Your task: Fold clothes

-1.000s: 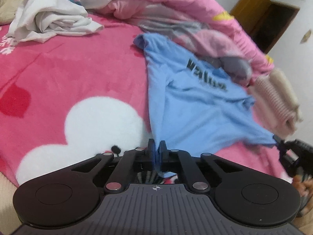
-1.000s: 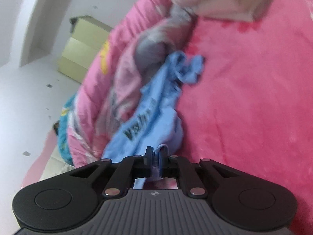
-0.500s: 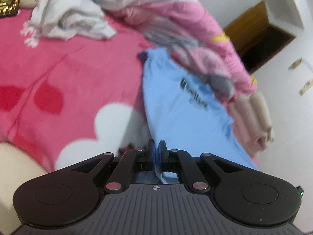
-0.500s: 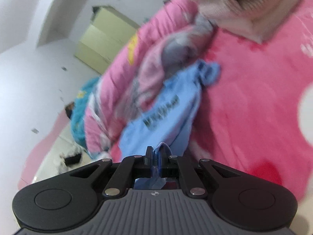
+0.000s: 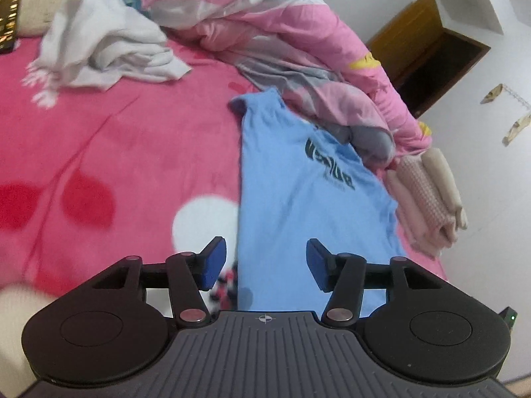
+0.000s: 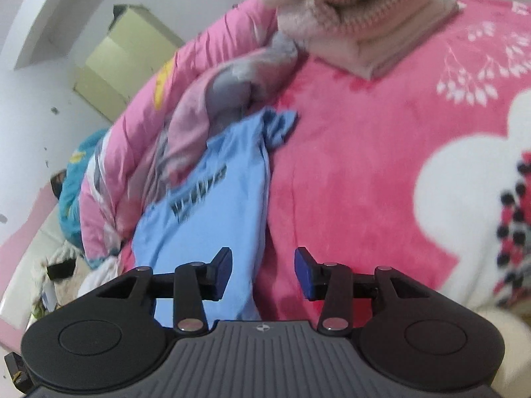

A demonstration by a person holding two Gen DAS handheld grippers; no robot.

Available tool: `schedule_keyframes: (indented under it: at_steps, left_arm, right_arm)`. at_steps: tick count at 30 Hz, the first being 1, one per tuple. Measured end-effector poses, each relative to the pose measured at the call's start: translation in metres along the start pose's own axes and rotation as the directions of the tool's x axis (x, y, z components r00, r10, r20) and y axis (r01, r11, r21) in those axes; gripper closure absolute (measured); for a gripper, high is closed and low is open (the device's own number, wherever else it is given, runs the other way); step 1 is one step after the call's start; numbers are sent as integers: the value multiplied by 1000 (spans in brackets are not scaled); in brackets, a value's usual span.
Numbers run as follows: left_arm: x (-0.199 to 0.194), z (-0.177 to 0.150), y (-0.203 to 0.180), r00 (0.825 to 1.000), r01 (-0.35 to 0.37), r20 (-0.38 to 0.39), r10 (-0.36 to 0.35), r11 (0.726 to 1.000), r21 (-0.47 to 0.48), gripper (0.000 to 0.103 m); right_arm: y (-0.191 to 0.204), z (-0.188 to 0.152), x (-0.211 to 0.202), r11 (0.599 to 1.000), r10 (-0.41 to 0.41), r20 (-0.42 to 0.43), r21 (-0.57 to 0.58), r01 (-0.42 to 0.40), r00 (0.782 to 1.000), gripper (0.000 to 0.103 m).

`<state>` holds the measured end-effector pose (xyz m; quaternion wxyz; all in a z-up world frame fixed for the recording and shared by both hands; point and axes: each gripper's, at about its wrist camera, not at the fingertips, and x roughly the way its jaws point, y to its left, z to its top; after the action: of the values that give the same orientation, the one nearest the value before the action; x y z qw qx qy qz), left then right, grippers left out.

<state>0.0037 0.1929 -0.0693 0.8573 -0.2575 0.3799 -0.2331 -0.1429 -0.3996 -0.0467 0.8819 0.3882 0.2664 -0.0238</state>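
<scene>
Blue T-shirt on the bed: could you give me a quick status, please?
Left gripper and right gripper just opened, empty. Blue T-shirt released on blanket. Quilt overlaps its collar end.

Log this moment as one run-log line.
step: blue T-shirt laid on pink blanket | left gripper: just opened, empty | right gripper: just opened, empty | next: likely fold

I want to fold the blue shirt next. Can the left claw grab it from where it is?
Probably yes. The left claw is open, and the blue shirt lies flat on the pink blanket just ahead of its fingers, with nothing on top or in between.
</scene>
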Motion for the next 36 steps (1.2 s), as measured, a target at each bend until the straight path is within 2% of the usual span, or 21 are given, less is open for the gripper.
schedule_keyframes:
  at_steps: [3,8,9,14,15,17,18,21,24,30,35,36]
  left_arm:
    - [32,30,4,1000,-3,11,3,1000,-2,49]
    - [113,89,9,1000,15,-15,-15,1000,6,48]
    - [130,99,9,1000,-2,-21,2,1000,12,48]
    - [197,135,11,996,-73,-41,75,996,40,51]
    - [204,138,11,995,-86,-39,88,995,49,58]
    - [215,142,11,993,-109,-30,112,991,75,82]
    - [217,143,11,993,-116,-15,117,989,93,101]
    - [209,156,13,991,-112,89,102,988,106,101]
    - [204,173,22,986,-121,128,110,989,80,101]
    - [230,177,43,973,-224,74,218,972,74,99]
    - [218,178,53,982,-183,32,184,983,-28,86]
    - [207,175,50,982,-185,40,186,982,-26,78]
  right_arm:
    - [9,10,18,999,41,0,-16,-41,999,58]
    - [36,12,61,983,153,-57,-91,-158,987,58]
    - [41,10,71,978,168,-77,-111,-176,983,58]
    - [37,0,100,976,148,-137,-142,-167,980,59]
    - [35,-2,106,975,142,-148,-148,-164,979,59]
    - [30,-4,110,974,147,-156,-149,-170,977,60]
    - [28,-5,111,973,151,-157,-149,-174,976,60]
    - [26,-4,112,971,161,-157,-150,-185,974,61]
    - [25,-5,113,969,164,-156,-160,-189,974,61]
    - [24,-7,114,963,169,-153,-184,-196,974,61]
    - [21,-6,115,960,184,-152,-185,-210,971,61]
    - [21,-6,115,959,186,-151,-185,-213,971,61]
